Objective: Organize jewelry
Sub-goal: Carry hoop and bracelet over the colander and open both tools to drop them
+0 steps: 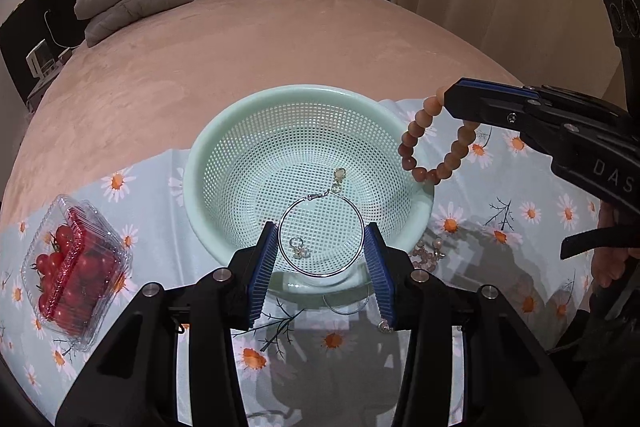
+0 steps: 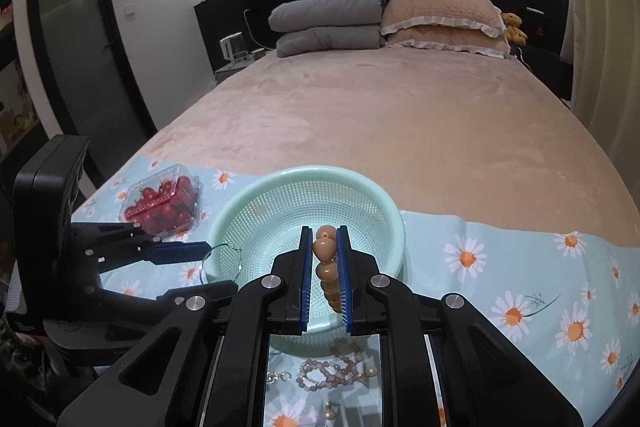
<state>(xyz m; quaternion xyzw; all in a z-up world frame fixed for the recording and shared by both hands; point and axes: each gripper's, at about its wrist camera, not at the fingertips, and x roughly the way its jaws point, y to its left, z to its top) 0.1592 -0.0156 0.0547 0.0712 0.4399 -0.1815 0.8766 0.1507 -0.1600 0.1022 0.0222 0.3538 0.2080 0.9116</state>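
A thin silver hoop earring (image 1: pixel 321 235) hangs between the left gripper's (image 1: pixel 321 259) blue pads, over the near side of a mint-green mesh basket (image 1: pixel 224 131). The hoop's left and right edges meet the two pads, so the jaws stand fairly wide apart, spread to the hoop's full width and pinching it across its span. Its clasp points up and away from the camera. In the right wrist view the same hoop (image 2: pixel 221 262) shows edge-on at the basket's left rim.

Inside the basket, a small pale charm (image 1: pixel 339 174) lies near the centre of the mesh floor and a small ring cluster (image 1: pixel 299 247) lies closer to the near wall, seen through the hoop.

A bracelet of round peach-coloured beads (image 1: pixel 434 143) dangles from the right gripper (image 2: pixel 324 269) above the basket's right rim. That gripper's jaws are nearly pressed together, clamping a few beads (image 2: pixel 325 259) between the blue pads, while the loop hangs free below.

More jewelry lies on the daisy-print cloth (image 2: pixel 500 259) just before the basket: a pinkish bead bracelet (image 2: pixel 328 371) and small pearl pieces (image 2: pixel 370 373). A clear box of cherry tomatoes (image 1: pixel 70 267) sits on the cloth well to the left.
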